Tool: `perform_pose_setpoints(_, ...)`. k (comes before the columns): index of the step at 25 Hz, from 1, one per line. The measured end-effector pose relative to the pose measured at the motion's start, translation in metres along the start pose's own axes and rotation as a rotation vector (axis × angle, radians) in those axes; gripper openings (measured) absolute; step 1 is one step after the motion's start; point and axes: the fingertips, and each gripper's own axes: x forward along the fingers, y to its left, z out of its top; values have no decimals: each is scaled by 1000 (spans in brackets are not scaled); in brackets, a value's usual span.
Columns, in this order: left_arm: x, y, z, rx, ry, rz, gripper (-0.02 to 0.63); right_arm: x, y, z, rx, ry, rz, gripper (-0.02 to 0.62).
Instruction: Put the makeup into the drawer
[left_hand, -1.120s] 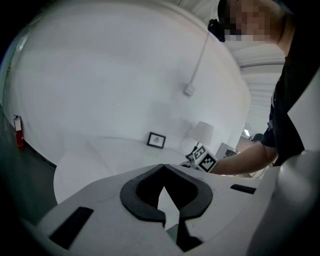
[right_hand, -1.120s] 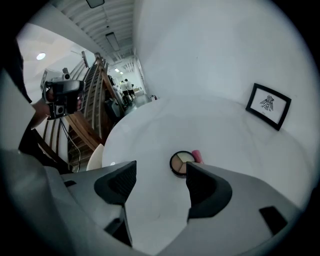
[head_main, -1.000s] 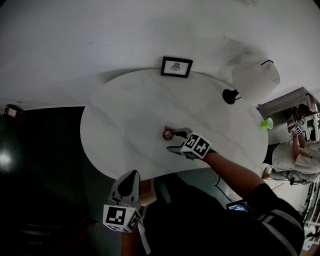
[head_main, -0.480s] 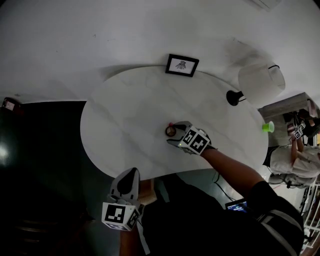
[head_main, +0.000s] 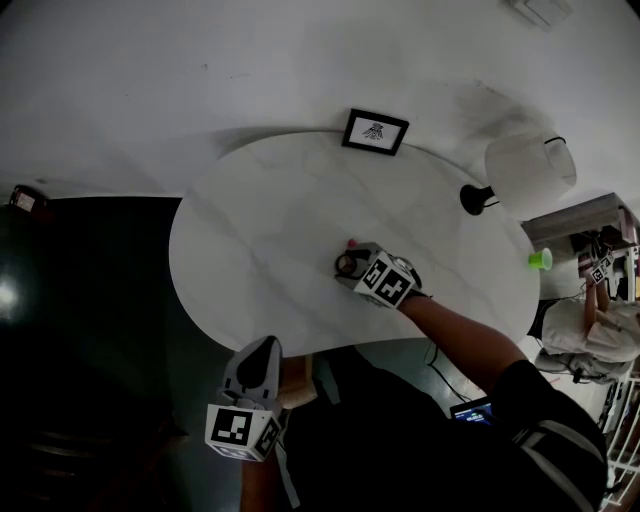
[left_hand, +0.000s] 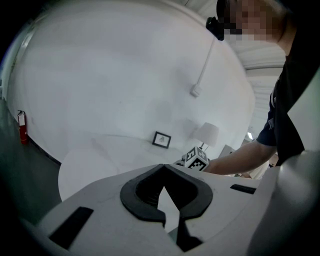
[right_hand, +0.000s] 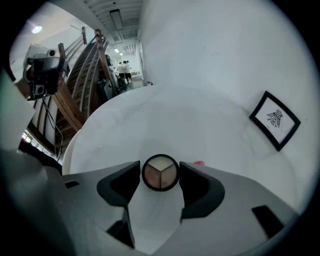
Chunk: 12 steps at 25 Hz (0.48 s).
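Observation:
A round makeup compact (head_main: 346, 264) (right_hand: 160, 173) with three pale shades lies flat on the white oval table (head_main: 260, 230). My right gripper (head_main: 350, 268) (right_hand: 160, 176) points steeply down over it. Its jaws are closing, with the compact between the two pads (right_hand: 192, 182), which stand right beside its rim without visibly pressing. A small pink thing (head_main: 351, 243) (right_hand: 198, 163) lies just behind the compact. My left gripper (head_main: 262, 350) (left_hand: 163, 166) hangs below the table's near edge, its tips together and nothing between them. No drawer shows clearly.
A framed picture (head_main: 376, 131) (right_hand: 275, 119) stands at the table's far edge, with a white-shaded lamp (head_main: 525, 165) on a black base at the right. A green cup (head_main: 540, 260) sits past the right rim. Something brown and wooden (head_main: 297, 385) lies under the near edge.
My right gripper has come down and a little left over the compact, so the compact now sits between its jaws. The left gripper has stayed where it was.

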Motion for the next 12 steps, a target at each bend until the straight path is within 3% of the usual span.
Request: perform_pose_setpoints(12, -30, 8, 0, 10, -24, 26, 11, -12, 22, 11, -1, -40, -18, 222)
